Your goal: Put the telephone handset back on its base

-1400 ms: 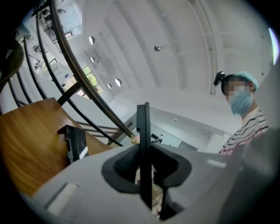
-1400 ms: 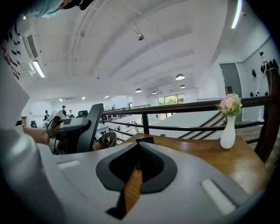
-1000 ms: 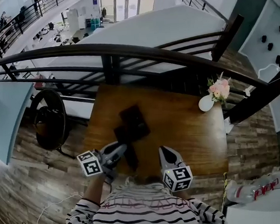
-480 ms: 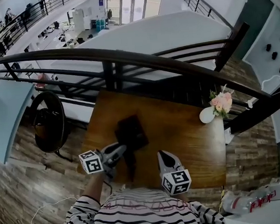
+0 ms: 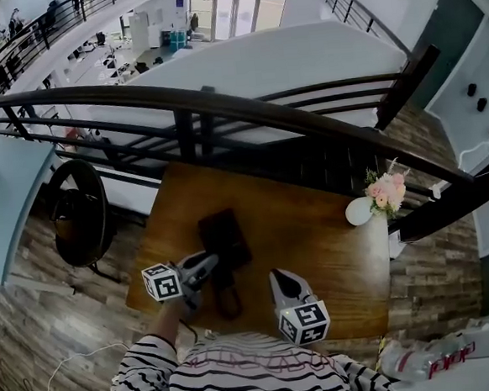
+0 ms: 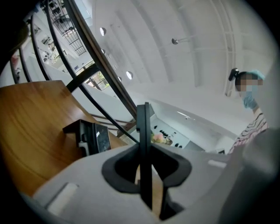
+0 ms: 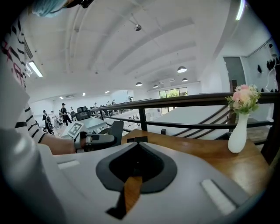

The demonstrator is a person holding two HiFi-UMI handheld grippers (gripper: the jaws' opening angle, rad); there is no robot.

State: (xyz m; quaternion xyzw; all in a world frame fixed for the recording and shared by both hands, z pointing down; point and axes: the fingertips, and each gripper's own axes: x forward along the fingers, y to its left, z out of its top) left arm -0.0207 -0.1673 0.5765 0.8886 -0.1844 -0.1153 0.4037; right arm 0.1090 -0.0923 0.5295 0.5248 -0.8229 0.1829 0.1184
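Lower and nearer the person than a second ago, the left tool (image 5: 210, 266) has brought the handset (image 6: 144, 131) down toward the worktop (image 5: 314, 227). It now shows just in front of the base rather than across its near corner.

On the left, this tool lies about level with its marker cube (image 5: 161, 283) at the rear. It is clenched on the handset, a flat, dark, matte slab standing on edge between the grey jaws and reaching out past their tips. The worktop is smooth brown wood with a soft sheen.

Just beyond the handset sits the base (image 5: 224, 234), a black boxy unit with a glossy dark panel and a pale grey strip on one side. Whether the handset's far end touches it cannot be told.

Further right, near the front edge, the right tool (image 5: 280, 279) tips slightly downward. Its jaws are pressed together at the tips with nothing between them.

Well apart, at the far right corner, a smooth, white, rounded vase (image 5: 358, 212) holds pink flowers (image 5: 385, 192). A dark curved railing (image 5: 221, 108) runs behind the worktop.
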